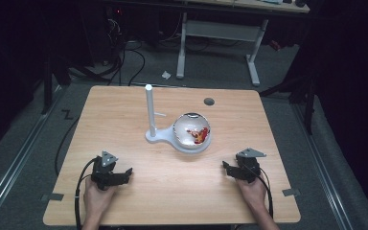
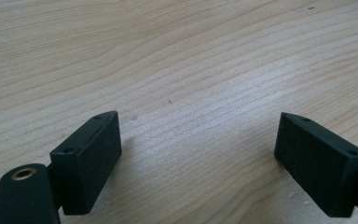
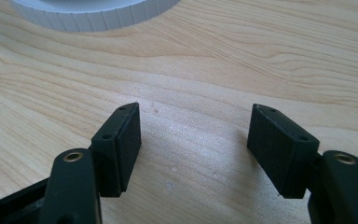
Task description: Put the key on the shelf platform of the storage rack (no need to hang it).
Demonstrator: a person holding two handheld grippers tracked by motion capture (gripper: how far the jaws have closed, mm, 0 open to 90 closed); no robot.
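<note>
A glass-like globe [image 1: 191, 130] with red and orange bits inside sits on a white base [image 1: 160, 137] near the table's middle. A white post [image 1: 150, 111] rises from that base at the globe's left. My left gripper [image 1: 124, 173] rests near the front left of the table, held by a hand, and in the left gripper view [image 2: 198, 154] its jaws stand wide apart over bare wood. My right gripper [image 1: 226, 168] rests at the front right. In the right gripper view [image 3: 193, 144] it is open with nothing between the jaws, and the base's ribbed white rim [image 3: 93, 14] lies ahead.
The wooden table [image 1: 124, 120] has a dark round hole [image 1: 209, 101] at the back right. Cables trail from both grippers over the front edge. Beyond the table are a grey floor, cables and a white desk frame [image 1: 220, 33].
</note>
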